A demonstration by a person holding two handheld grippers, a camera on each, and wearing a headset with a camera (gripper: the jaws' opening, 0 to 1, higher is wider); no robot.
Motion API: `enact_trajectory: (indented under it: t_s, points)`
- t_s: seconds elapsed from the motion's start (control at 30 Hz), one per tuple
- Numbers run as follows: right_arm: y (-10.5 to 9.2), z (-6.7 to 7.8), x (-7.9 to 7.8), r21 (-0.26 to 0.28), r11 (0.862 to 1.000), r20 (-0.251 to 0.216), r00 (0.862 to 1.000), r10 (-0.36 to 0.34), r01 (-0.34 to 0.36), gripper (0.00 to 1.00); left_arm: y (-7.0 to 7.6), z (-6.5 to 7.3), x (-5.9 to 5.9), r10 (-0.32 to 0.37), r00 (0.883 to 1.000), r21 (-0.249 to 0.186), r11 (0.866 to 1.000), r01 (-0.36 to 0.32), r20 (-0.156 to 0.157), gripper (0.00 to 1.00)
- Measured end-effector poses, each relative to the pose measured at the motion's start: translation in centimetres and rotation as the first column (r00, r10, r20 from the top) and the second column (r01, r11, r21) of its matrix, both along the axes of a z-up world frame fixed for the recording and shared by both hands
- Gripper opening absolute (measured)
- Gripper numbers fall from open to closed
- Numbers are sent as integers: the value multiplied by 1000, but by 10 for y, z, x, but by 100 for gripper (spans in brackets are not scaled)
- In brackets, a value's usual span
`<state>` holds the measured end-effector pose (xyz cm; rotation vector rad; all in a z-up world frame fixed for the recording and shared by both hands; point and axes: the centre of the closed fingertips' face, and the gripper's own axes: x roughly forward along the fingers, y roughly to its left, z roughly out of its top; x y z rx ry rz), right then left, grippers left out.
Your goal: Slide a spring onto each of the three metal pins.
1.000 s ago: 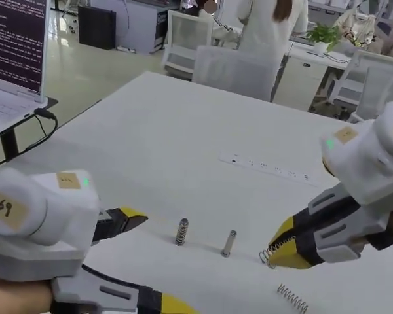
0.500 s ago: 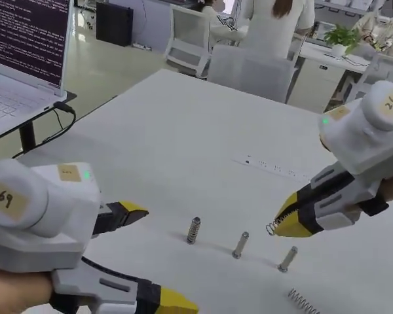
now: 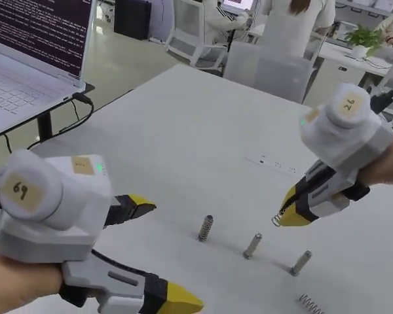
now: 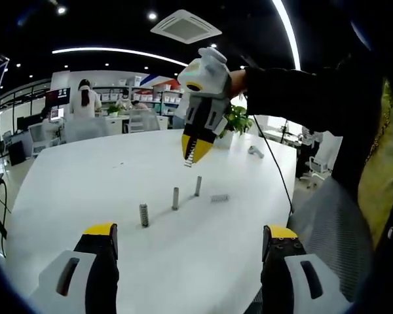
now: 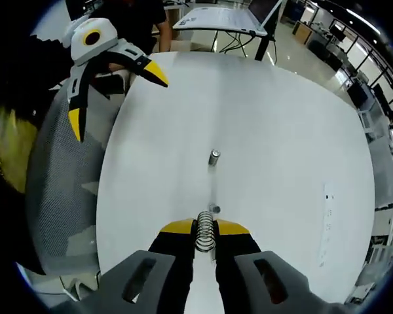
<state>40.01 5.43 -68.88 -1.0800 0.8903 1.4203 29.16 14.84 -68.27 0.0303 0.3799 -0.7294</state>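
**Head view:** left gripper, jaws spread wide and empty, over the white table. Right gripper, jaws pinched on the held spring, above a row of three: sprung pin, middle pin, end pin. Loose spring lay near the end pin.

**Left gripper view:** own jaws gaped, the row ahead.

**Right gripper view:** held spring stood between the jaw tips, with a bare pin just beyond.

Our white left claw bears a 69 sticker, our right claw a 26 sticker; jaws grey-black, yellow-tipped; our sleeve is dark.
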Motion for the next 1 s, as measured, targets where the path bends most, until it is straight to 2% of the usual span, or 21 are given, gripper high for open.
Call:
enact_trajectory:
  t_s: [0.5,0.8,1.0]
  points:
    - [6,-29,13,-93,995,-53,998,23,-27,8,-6,-5,-1,-17,1000,13,1000,17,-9,88]
    - [2,-47,26,-142,989,-62,998,22,-31,8,-7,-6,1,-18,1000,13,1000,19,-11,87]
    - [2,-50,24,-149,989,-70,997,16,-26,8,-7,-7,1,-20,1000,12,1000,20,-13,87]
